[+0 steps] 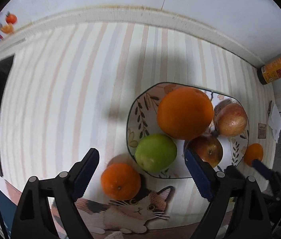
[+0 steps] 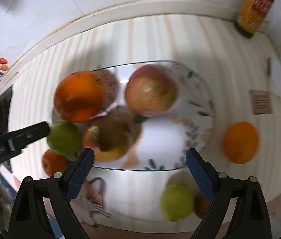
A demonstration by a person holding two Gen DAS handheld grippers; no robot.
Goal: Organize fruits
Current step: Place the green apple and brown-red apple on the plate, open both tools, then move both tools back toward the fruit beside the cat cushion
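Black angular fingers (image 1: 84, 171); blue serrated pads (image 1: 198, 177); silver pivot pins.

Bright, even light from above; broad soft shadow on the striped cloth (image 1: 64, 91) far of the plate (image 1: 135, 107); right wrist view motion-blurred throughout, left sharper; strong fisheye bending, dark vignette at edges.

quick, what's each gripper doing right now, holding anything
Left gripper: open, holding nothing, above the small orange.
Right gripper: open, holding nothing, above the plate.
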